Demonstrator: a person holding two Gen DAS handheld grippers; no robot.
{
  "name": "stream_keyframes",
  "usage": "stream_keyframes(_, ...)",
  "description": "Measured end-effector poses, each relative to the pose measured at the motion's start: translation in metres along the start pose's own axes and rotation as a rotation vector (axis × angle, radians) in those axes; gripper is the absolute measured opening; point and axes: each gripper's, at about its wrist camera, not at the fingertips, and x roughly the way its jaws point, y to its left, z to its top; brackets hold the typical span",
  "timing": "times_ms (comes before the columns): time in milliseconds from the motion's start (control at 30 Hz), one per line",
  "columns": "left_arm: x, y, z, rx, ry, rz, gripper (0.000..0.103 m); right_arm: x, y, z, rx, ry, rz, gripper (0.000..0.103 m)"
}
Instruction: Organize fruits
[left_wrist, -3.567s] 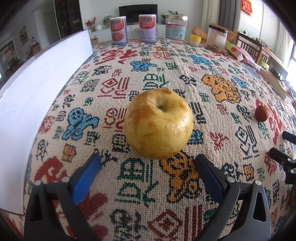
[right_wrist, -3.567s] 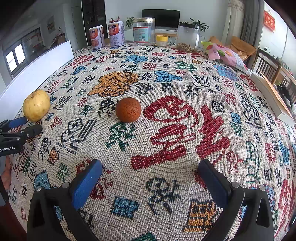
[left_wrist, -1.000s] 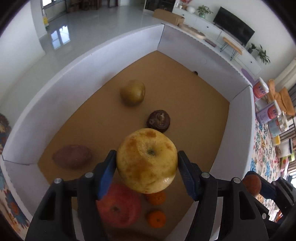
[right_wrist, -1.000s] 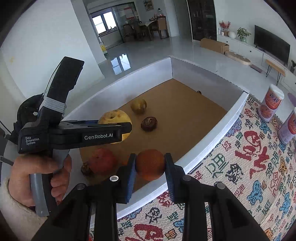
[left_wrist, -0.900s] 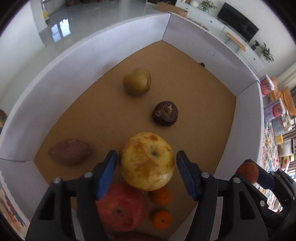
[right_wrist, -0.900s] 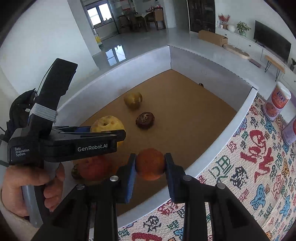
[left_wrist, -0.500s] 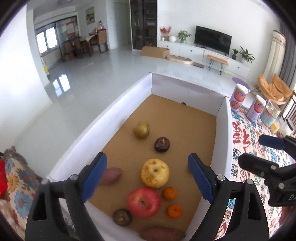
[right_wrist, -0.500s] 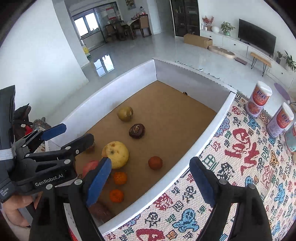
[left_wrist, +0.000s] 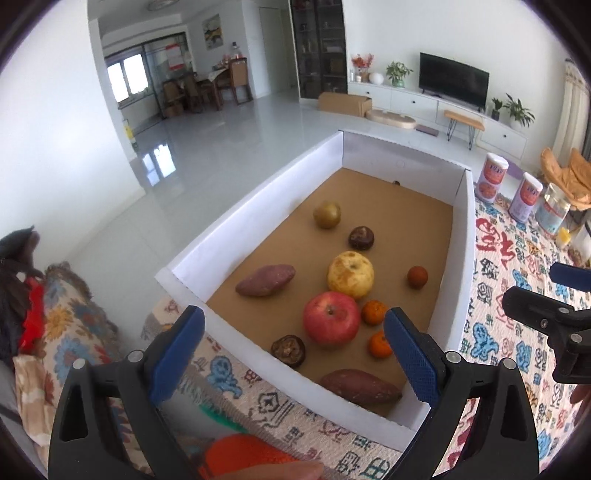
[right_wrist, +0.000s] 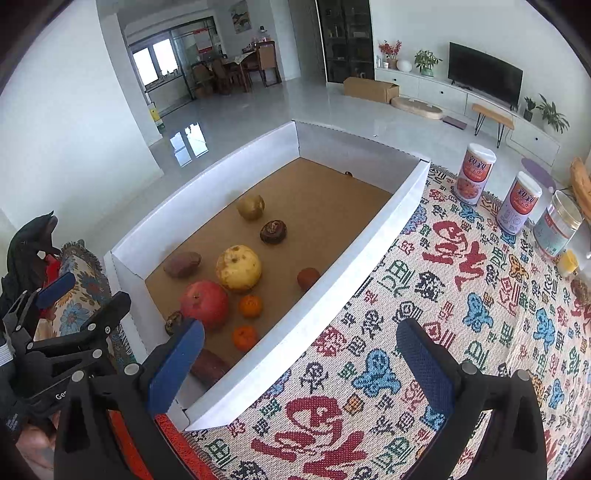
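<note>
A white box (left_wrist: 258, 192) with a brown floor holds several fruits. The yellow apple (left_wrist: 351, 275) (right_wrist: 239, 267) lies near its middle, beside a red apple (left_wrist: 331, 317). A small brown-orange fruit (left_wrist: 417, 277) (right_wrist: 308, 278) rests by the box's right wall. My left gripper (left_wrist: 293, 315) hangs above the box's near corner, its jaws opening, nothing between them. My right gripper (right_wrist: 301, 328) is over the box's long wall (right_wrist: 332, 295), its jaws also opening and empty. Each gripper shows at the edge of the other's view.
Also in the box are two sweet potatoes (left_wrist: 266, 280), two tangerines (left_wrist: 373, 312), dark round fruits (left_wrist: 361, 237) and a greenish pear (left_wrist: 327, 215). Two cans (right_wrist: 474, 179) and a jar (right_wrist: 559, 229) stand on the patterned tablecloth (right_wrist: 443, 295) at the right.
Both grippers opened and let go of their fruits, then drew back and up from the box. The yellow apple and the brown-orange fruit now lie on the box floor.
</note>
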Motion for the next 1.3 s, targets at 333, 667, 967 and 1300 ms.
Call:
stream_keyframes(333,-0.003,0.022,0.002,-0.058,0.043,-0.005,0.1,-0.014,0.045,0.012,-0.097,-0.018,-0.01,0.103)
stream_keyframes(667,-0.005,0.025,0.01,-0.079,0.035,0.003,0.1,-0.011,0.057,0.018,-0.135,-0.013,-0.043,0.103)
stream_keyframes(967,0.0,0.029,0.011,-0.088,0.047,0.007,0.1,-0.005,0.059,0.02,-0.145,0.008,-0.063,0.103)
stream_keyframes(1300,0.003,0.031,0.011,-0.095,0.047,-0.004,0.1,-0.001,0.062,0.02,-0.161,0.012,-0.07,0.103)
